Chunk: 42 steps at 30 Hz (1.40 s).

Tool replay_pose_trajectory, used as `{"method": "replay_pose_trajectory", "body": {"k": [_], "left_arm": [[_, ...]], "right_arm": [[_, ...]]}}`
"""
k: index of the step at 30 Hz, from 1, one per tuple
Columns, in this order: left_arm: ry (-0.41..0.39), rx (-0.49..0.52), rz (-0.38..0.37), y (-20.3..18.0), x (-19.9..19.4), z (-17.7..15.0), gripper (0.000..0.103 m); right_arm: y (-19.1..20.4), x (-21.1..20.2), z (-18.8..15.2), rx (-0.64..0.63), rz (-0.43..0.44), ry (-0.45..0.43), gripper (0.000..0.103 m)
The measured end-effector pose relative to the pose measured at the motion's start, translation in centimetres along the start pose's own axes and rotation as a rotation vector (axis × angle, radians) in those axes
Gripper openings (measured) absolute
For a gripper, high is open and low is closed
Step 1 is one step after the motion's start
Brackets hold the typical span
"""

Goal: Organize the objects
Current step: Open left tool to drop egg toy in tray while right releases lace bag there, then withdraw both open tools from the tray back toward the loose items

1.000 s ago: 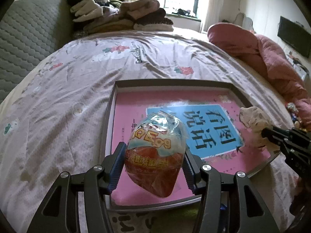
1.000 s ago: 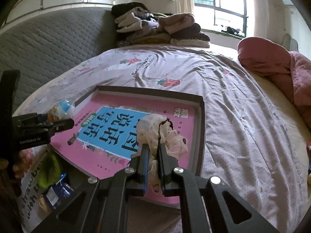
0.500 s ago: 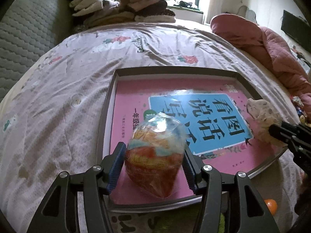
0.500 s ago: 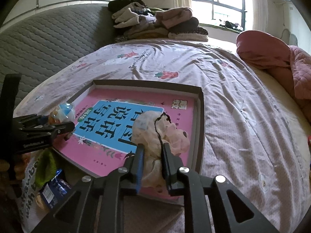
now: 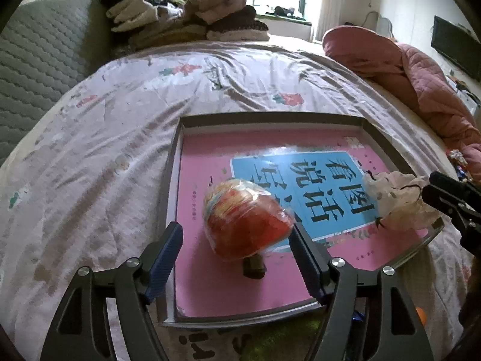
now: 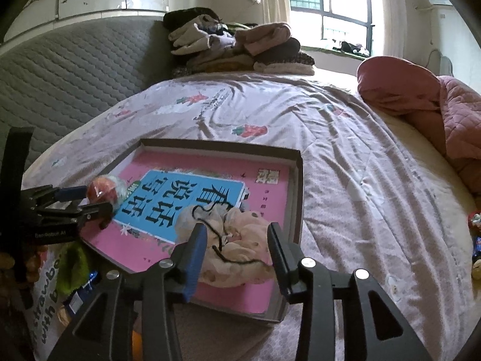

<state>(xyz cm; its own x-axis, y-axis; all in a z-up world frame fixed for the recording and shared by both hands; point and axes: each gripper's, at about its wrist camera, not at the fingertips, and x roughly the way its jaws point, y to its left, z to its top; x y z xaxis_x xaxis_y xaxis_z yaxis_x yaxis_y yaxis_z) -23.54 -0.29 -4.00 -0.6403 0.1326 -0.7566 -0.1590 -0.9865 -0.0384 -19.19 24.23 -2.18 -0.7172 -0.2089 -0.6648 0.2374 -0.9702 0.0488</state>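
1. Centrally, a shallow grey tray [image 5: 378,138] lies on a bed covered by a pale floral sheet [image 5: 120,138]; a pink book with a blue title panel [image 5: 216,276] fills the tray's floor.
2. Left gripper [image 5: 236,251]: its jaws have just been opening and now stand wide. Between them a clear-wrapped orange-red snack pack [image 5: 246,219] lies on the book near the tray's near-left corner. The left blue pad is clear of it; whether the right pad touches its tip cannot be told.
3. Just below the snack pack, a small dark blocky thing [image 5: 254,267] sits on the book; what it is cannot be told.
4. Right gripper [image 6: 237,248]: its jaws have just been opening and stand partly apart. A crumpled cream cloth pouch with a black drawstring [image 6: 240,240] rests on the book at the tray's near-right corner, between the fingers [image 6: 197,246] but not squeezed by them.
5. Beyond the tray's far edge, folded clothes [image 5: 186,21] are stacked at the head of the bed beside a grey quilted headboard [image 5: 39,60].
6. Right of the tray, a pink quilt [image 5: 415,69] is heaped on the bed.
7. Near the tray's near-left edge, in the right wrist view, a printed bag [image 6: 45,307] holds green and blue packets.
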Motion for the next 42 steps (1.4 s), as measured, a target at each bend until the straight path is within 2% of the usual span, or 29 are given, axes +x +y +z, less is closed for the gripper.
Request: {"method": "replay_pose_trajectory", "body": {"k": [6,15,21,34,42], "left_arm": [[-0.006,-0.019,0.006,0.2,-1.4,0.3,0.074],[-0.083,-0.047,0.004,0.3,-5.5,0.8,0.074],[-0.126,-0.076,0.032,0.6,-7.7,0.6,0.075],[-0.163,-0.105,-0.023,-0.1,-11.1,-1.2,0.075],[-0.203,-0.073,-0.028,-1.2,-13.7,-2.7,0.075]], "right_arm": [[0.2,-0.7,0.3,-0.009,0.005,-0.024,0.049],[0.4,-2.3,0.7,-0.033,-0.007,-0.061,0.052],[0.7,-3.9,1.2,-0.036,0.003,-0.098,0.053],[2.5,-7.8,0.8,-0.061,0.047,-0.16,0.054],[3.6,-9.8,0.1,-0.08,0.061,-0.19,0.055]]}}
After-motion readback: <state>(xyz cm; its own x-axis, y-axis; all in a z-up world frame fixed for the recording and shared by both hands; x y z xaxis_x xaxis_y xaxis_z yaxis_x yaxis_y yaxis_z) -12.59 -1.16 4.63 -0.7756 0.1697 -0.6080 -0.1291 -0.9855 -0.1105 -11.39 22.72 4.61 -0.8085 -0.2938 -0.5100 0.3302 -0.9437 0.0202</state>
